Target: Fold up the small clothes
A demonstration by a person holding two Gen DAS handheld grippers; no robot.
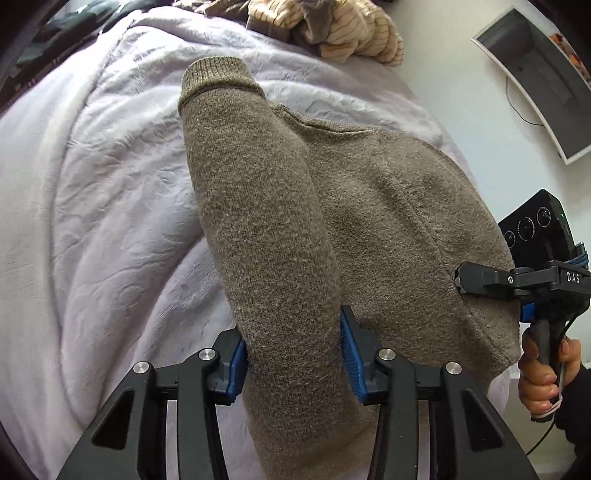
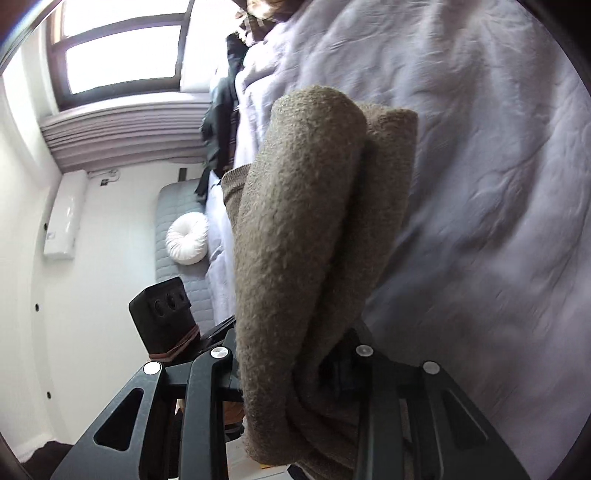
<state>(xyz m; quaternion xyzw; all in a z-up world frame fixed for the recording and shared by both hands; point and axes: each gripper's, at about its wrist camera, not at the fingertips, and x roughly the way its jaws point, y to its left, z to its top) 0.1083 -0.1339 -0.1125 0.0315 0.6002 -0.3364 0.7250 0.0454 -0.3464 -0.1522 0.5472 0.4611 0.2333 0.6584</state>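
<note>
A brown knit sweater (image 1: 399, 206) lies on a pale lilac blanket (image 1: 92, 206), with one sleeve (image 1: 258, 206) folded over its body, cuff pointing away. My left gripper (image 1: 293, 354) has its blue-padded jaws closed on the near end of that sleeve. My right gripper (image 1: 460, 282) shows at the sweater's right edge and pinches it. In the right wrist view the right gripper (image 2: 295, 373) is shut on bunched sweater fabric (image 2: 306, 229), which hides its pads.
A pile of striped beige clothes (image 1: 347, 33) lies at the blanket's far edge. A dark garment (image 2: 221, 122) hangs off the bed's side. A round white cushion (image 2: 187, 238) sits on a grey mattress. A window is beyond.
</note>
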